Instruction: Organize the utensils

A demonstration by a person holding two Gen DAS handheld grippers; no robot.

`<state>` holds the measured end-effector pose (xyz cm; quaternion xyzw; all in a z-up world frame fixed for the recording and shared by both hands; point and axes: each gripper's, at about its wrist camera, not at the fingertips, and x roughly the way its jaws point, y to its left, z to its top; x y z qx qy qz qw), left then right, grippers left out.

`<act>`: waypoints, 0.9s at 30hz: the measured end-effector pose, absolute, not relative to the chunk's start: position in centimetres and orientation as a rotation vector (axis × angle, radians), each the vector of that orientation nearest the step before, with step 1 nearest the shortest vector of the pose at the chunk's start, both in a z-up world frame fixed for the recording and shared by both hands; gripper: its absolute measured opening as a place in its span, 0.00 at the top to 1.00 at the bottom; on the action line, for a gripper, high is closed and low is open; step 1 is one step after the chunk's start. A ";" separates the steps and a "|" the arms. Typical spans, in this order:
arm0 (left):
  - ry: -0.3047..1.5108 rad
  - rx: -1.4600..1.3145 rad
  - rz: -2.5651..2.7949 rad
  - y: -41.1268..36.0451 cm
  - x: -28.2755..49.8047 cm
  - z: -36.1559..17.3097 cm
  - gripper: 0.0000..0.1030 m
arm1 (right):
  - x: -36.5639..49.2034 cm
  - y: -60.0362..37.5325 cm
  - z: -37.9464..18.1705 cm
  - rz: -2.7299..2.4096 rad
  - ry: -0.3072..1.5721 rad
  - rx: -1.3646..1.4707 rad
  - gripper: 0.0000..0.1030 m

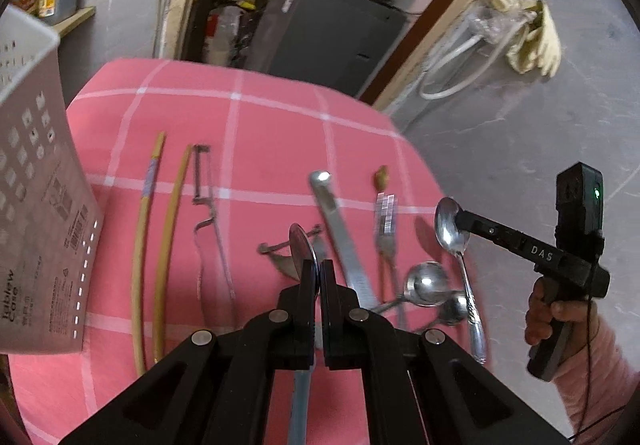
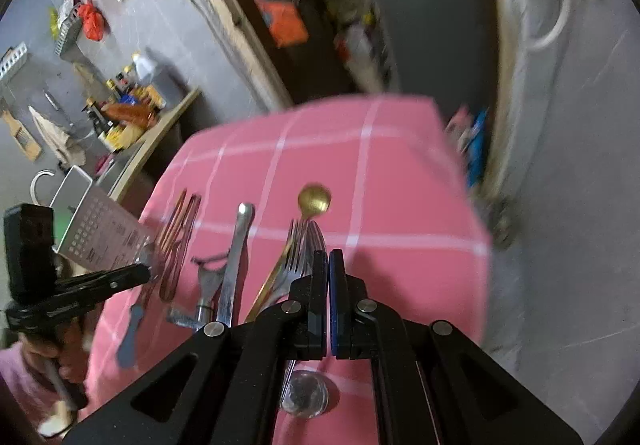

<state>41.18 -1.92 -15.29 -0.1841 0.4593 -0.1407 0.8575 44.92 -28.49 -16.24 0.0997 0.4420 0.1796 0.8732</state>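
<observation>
My left gripper is shut on a spoon with a bluish handle, held above the pink checked cloth. My right gripper is shut on a silver spoon, seen from the left wrist view at the table's right edge; its handle hangs down. On the cloth lie two wooden chopsticks, a peeler, a flat steel utensil, a fork and more spoons. A gold spoon shows in the right wrist view.
A white perforated utensil basket stands at the table's left. A grey cabinet is beyond the far edge. Grey floor lies to the right. A shelf with bottles is at the left.
</observation>
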 end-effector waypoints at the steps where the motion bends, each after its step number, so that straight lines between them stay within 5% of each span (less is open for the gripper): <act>1: 0.957 -0.388 -0.310 -1.9 41.0 -14.7 0.97 | 44.3 -28.4 -15.3 0.348 0.887 0.191 0.98; 16: 0.671 -0.430 -0.348 3.4 37.8 -3.8 0.97 | 39.7 -21.0 -0.6 0.312 0.450 0.262 0.98; 27: 0.454 -0.481 -0.206 14.5 37.8 1.7 0.97 | 39.1 -7.6 1.6 0.419 0.266 0.293 0.98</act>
